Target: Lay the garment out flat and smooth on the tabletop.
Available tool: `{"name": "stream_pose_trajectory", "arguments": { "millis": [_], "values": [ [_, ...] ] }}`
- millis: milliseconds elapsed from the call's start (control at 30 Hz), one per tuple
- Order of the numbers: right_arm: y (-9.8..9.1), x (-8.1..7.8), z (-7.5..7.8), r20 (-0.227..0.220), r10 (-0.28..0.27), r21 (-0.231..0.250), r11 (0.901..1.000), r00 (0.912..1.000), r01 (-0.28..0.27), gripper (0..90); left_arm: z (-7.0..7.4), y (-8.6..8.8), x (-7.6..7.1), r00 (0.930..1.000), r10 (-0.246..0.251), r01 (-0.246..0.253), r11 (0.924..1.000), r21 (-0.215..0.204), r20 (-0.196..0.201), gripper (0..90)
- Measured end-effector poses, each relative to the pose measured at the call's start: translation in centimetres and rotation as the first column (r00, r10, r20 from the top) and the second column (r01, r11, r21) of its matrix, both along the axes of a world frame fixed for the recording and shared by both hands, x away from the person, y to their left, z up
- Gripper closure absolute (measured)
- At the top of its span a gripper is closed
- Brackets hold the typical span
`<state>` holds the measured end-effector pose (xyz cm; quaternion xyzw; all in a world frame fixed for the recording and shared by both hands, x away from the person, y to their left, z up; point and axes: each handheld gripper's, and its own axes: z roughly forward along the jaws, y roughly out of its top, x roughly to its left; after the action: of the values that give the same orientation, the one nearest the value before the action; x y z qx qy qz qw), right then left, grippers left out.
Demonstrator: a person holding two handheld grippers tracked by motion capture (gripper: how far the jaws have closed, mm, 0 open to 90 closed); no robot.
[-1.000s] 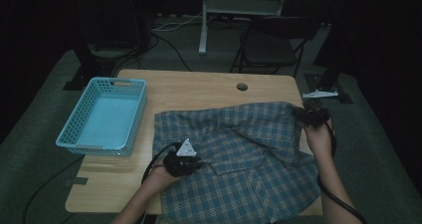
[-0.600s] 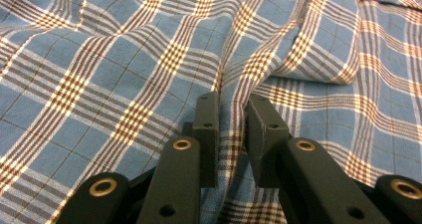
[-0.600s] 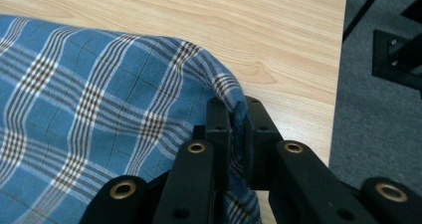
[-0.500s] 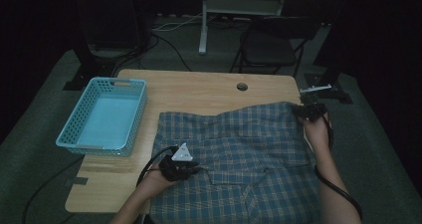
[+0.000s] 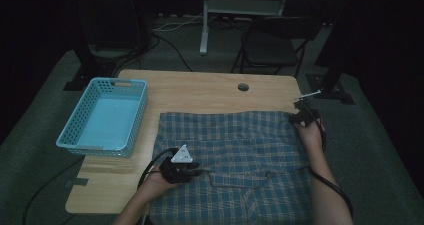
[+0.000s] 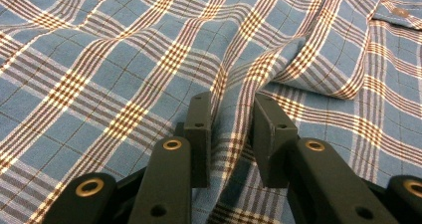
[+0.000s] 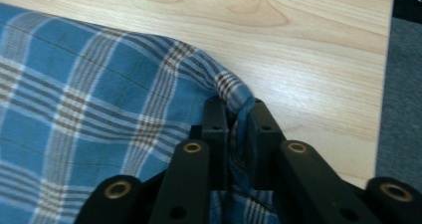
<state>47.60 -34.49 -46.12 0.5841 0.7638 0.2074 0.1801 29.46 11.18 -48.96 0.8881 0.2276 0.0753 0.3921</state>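
Observation:
A blue plaid shirt [image 5: 240, 145] lies spread flat on the wooden table [image 5: 200, 92]. My left gripper [image 5: 198, 172] rests low on the shirt's front left part. In the left gripper view, my left gripper [image 6: 231, 134] has a raised fold of the plaid cloth [image 6: 234, 109] between its jaws. Those jaws have just been opening a little, and the fold still touches both pads. My right gripper [image 5: 298, 117] is at the shirt's far right corner, close to the table's right edge. In the right gripper view, my right gripper [image 7: 238, 119] is shut on the corner's hem [image 7: 234, 92].
A light blue plastic basket [image 5: 141, 105] stands on the left of the table. A round cable hole [image 5: 243, 87] is near the far edge. Bare wood lies between the shirt and that edge. A dark folding chair [image 5: 270, 45] stands beyond the table.
My right gripper has come down and moved outward with the shirt's corner, and the far part of the cloth now lies flatter. My left gripper has stayed in place.

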Motion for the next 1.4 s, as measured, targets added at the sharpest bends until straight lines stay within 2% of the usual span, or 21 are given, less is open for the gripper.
{"name": "stream_pose_trajectory", "arguments": {
  "millis": [133, 200, 333, 400, 433, 467, 533, 567, 700, 767, 800, 900, 967, 1067, 1267, 1333, 1367, 1400],
  "values": [
    [-0.5, -0.1, -0.1, -0.010, -0.028, -0.015, 0.9995, 0.9996, 0.028, 75.3, -0.1, 0.1, 0.0, 1.0000, 0.000, 0.000, 0.9999, -0.013, -0.004, 71.1],
    [-0.9, -0.4, -0.1, -0.009, -0.039, -0.018, 0.9991, 0.9992, 0.039, 67.2, -0.2, 0.0, -0.1, 1.0000, -0.008, 0.008, 0.9997, -0.022, -0.003, 66.0],
    [-2.4, -1.8, 0.3, 0.008, -0.052, 0.040, 0.9978, 0.9986, 0.052, 50.9, -0.2, -0.1, -0.2, 0.9999, -0.008, 0.008, 0.9994, -0.033, -0.009, 58.3],
    [-2.8, -2.7, 0.6, 0.020, -0.043, 0.052, 0.9977, 0.9988, 0.042, 47.8, -0.3, -0.1, -0.2, 0.9999, -0.005, 0.005, 0.9991, -0.042, -0.015, 57.6],
    [-3.0, -3.6, 1.1, 0.040, -0.026, 0.059, 0.9980, 0.9989, 0.023, 46.9, -0.3, 0.0, -0.2, 0.9999, -0.004, 0.003, 0.9990, -0.044, -0.014, 57.2],
    [-3.0, -3.6, 1.1, 0.040, -0.026, 0.059, 0.9980, 0.9989, 0.023, 46.9, -0.3, 0.0, -0.2, 0.9999, -0.004, 0.003, 0.9990, -0.044, -0.014, 57.2],
    [-3.2, -4.9, 1.8, 0.064, -0.011, 0.066, 0.9978, 0.9979, 0.007, 45.1, -0.3, 0.0, -0.2, 0.9999, 0.000, -0.001, 0.9989, -0.046, -0.015, 57.1],
    [-3.3, -6.3, 2.4, 0.096, 0.011, 0.081, 0.9966, 0.9953, -0.019, 44.6, -0.3, 0.0, -0.2, 0.9998, 0.003, -0.004, 0.9988, -0.048, -0.017, 57.0],
    [-2.6, -9.8, 3.0, 0.131, 0.087, 0.102, 0.9897, 0.9876, -0.101, 41.7, -0.3, 0.0, -0.2, 0.9997, 0.000, -0.002, 0.9987, -0.051, -0.024, 55.3],
    [-2.1, -11.6, 3.0, 0.145, 0.129, 0.122, 0.9816, 0.9811, -0.147, 40.6, -0.3, 0.0, -0.1, 0.9997, 0.000, -0.001, 0.9987, -0.052, -0.024, 55.0],
    [-1.6, -12.9, 3.1, 0.154, 0.162, 0.134, 0.9739, 0.9746, -0.183, 39.8, -0.3, -0.1, -0.2, 0.9997, 0.003, -0.004, 0.9986, -0.053, -0.026, 54.8],
    [-0.6, -15.1, 3.0, 0.166, 0.226, 0.161, 0.9542, 0.9599, -0.252, 39.5, -0.3, -0.1, -0.2, 0.9997, 0.002, -0.003, 0.9987, -0.051, -0.025, 54.3],
    [0.3, -16.5, 2.7, 0.167, 0.282, 0.162, 0.9376, 0.9450, -0.308, 39.2, -0.3, -0.1, -0.2, 0.9997, 0.004, -0.005, 0.9987, -0.051, -0.025, 54.2],
    [1.5, -18.2, 1.9, 0.158, 0.339, 0.145, 0.9212, 0.9275, -0.361, 39.2, -0.3, -0.1, -0.2, 0.9997, 0.004, -0.005, 0.9987, -0.050, -0.025, 54.1],
    [2.3, -19.5, 0.3, 0.118, 0.402, 0.126, 0.9009, 0.9081, -0.415, 39.3, -0.3, -0.1, -0.2, 0.9997, 0.005, -0.006, 0.9987, -0.051, -0.025, 53.6],
    [2.5, -19.7, -0.2, 0.110, 0.425, 0.122, 0.8912, 0.8983, -0.437, 39.3, -0.3, -0.1, -0.2, 0.9997, 0.006, -0.007, 0.9987, -0.051, -0.025, 53.7],
    [2.6, -19.8, -0.4, 0.102, 0.428, 0.122, 0.8906, 0.8980, -0.438, 39.3, -0.3, -0.1, -0.2, 0.9997, 0.006, -0.007, 0.9987, -0.051, -0.025, 53.6],
    [2.8, -19.9, -0.5, 0.098, 0.438, 0.117, 0.8865, 0.8934, -0.448, 39.3, -0.3, -0.1, -0.2, 0.9997, 0.006, -0.007, 0.9987, -0.051, -0.025, 53.6]
  ]
}}
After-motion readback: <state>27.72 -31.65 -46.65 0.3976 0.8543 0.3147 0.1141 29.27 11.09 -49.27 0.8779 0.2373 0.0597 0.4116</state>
